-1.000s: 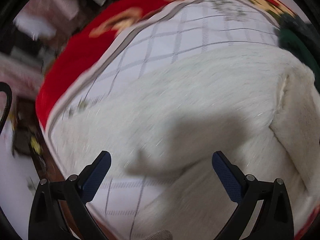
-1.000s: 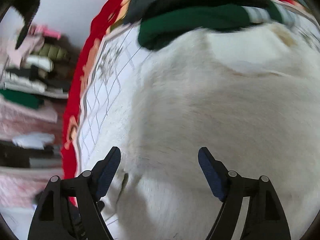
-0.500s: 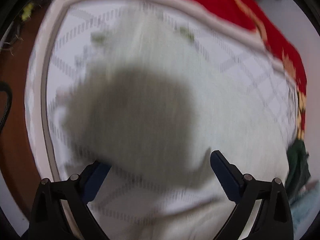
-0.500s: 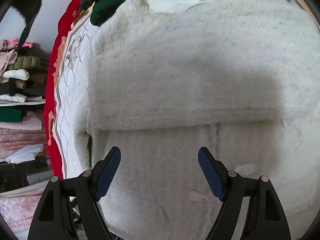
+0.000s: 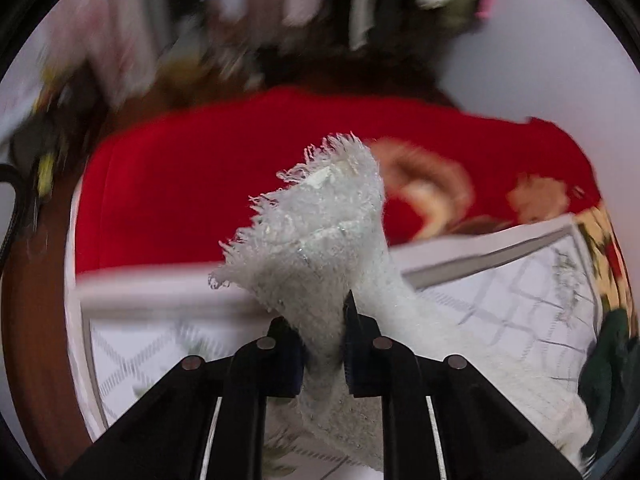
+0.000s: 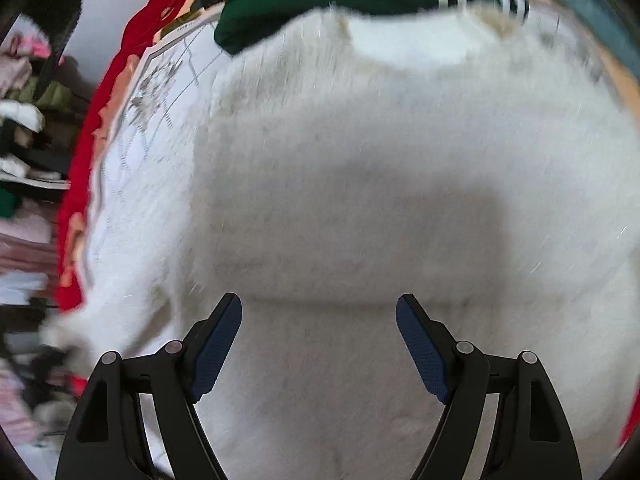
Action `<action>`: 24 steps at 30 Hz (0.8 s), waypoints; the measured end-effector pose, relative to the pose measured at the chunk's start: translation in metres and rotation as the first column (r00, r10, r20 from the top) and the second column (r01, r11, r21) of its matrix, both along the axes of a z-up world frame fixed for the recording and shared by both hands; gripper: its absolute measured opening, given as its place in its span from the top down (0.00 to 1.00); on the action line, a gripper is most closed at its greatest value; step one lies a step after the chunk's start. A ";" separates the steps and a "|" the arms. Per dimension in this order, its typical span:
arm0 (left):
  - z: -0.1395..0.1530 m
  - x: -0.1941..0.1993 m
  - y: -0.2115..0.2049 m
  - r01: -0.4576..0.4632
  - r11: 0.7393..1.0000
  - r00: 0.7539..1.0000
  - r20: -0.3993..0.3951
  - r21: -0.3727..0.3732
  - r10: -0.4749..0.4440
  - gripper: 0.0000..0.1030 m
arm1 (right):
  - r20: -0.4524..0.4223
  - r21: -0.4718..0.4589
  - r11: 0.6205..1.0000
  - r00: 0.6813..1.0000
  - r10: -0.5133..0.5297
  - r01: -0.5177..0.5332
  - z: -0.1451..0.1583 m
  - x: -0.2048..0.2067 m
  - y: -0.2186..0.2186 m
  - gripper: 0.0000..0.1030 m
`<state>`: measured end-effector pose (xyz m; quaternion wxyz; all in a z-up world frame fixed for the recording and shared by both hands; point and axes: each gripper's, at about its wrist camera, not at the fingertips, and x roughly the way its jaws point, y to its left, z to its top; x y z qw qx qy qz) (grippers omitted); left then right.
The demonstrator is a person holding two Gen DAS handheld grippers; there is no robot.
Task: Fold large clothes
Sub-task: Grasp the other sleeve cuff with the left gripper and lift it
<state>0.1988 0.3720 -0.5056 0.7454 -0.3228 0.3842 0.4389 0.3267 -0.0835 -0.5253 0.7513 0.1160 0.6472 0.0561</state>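
Observation:
A large fluffy white garment [image 6: 360, 184] lies spread on the bed and fills most of the right wrist view, with a fold line across it just ahead of the fingers. My right gripper [image 6: 319, 312] is open and empty, hovering over the garment's near part. My left gripper [image 5: 322, 320] is shut on a fringed end of the white garment [image 5: 320, 232], which sticks up between the fingers and is lifted off the bed; the rest trails down to the right.
The bed has a white checked cover [image 5: 520, 300] with a red flowered border [image 5: 224, 184]. A dark green garment [image 6: 320, 4] with white stripes lies at the far side. Shelves of folded clothes [image 6: 24, 128] stand at the left.
My left gripper has closed on an end of the white garment and lifted it, swinging to face the bed's red edge. My right gripper stays open over the garment, shifted slightly.

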 end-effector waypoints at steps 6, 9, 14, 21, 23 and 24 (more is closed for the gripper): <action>0.074 0.051 -0.052 0.208 0.952 0.977 0.006 0.223 -0.215 0.89 | 0.004 -0.323 0.944 0.997 0.072 -0.067 -0.018 0.019 0.019 0.21; 0.102 0.068 -0.087 0.307 0.904 0.947 -0.004 0.299 -0.320 0.90 | -0.101 -0.239 0.967 0.993 0.065 -0.088 -0.055 0.026 0.017 0.29; 0.131 0.107 -0.186 0.501 0.784 0.844 -0.009 0.366 -0.536 0.90 | -0.035 -0.061 0.996 0.998 -0.060 0.058 -0.016 0.020 -0.037 0.29; 0.130 0.145 -0.395 0.819 0.508 0.509 0.072 0.267 -0.858 0.90 | -0.035 -0.024 0.929 0.928 -0.371 0.370 0.011 -0.046 -0.195 0.29; 0.114 0.150 -0.442 0.872 0.435 0.430 0.072 0.225 -0.900 0.90 | -0.031 -0.050 0.896 0.896 -0.443 0.441 0.011 -0.068 -0.232 0.29; 0.103 0.151 -0.465 0.897 0.394 0.389 0.066 0.198 -0.919 0.90 | -0.031 -0.071 0.884 0.884 -0.466 0.463 0.009 -0.077 -0.247 0.29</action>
